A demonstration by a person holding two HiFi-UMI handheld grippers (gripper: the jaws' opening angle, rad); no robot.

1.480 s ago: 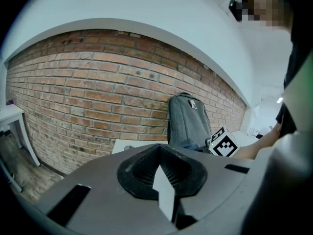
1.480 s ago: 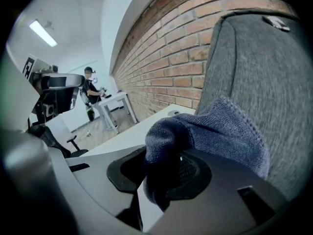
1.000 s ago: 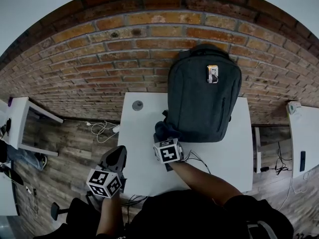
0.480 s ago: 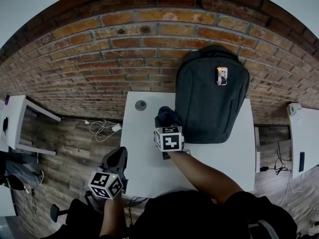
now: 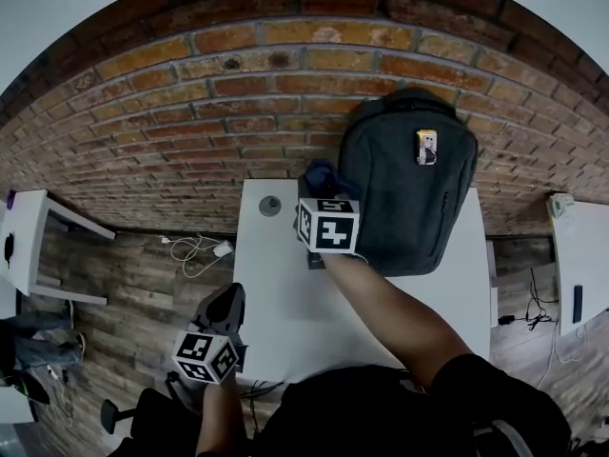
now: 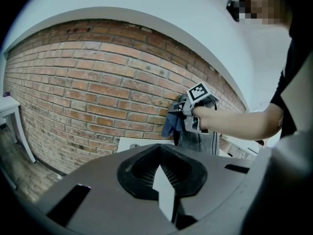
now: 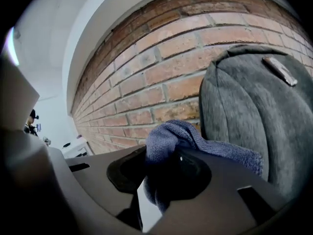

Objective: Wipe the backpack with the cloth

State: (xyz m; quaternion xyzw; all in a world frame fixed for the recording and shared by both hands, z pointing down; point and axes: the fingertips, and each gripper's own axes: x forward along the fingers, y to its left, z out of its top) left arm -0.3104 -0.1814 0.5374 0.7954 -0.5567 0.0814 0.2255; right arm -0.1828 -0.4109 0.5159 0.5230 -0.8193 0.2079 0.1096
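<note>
The right gripper (image 5: 320,187) has climbed from the desk (image 5: 276,298) at the backpack's lower left corner to its upper left flank over the past second, carrying the blue cloth (image 5: 319,173) with it. Its fingers are clamped on a bunched fold of that cloth, which spills forward over them in the right gripper view. The cloth now sits against, or just beside, the left edge of the grey backpack (image 5: 409,203); whether it is pressing on the fabric cannot be told.

The backpack stands upright at the back of the white desk, leaning on the brick wall (image 5: 181,112), with a small label (image 5: 427,147) high on its front. The rise suggests the lifting-in is over and the first wipe is about to start from the top of the bag, probably as a downward or sideways stroke, with the broad front panel apparently not yet covered.

The left gripper (image 5: 226,301) has barely shifted compared with a second ago. It hangs low off the desk's front left corner, over the wooden floor (image 5: 133,274), its fingers together and holding nothing. A small round fitting (image 5: 270,206) in the desk's back left corner lies where it did, and the bag has kept its place on the desk
</note>
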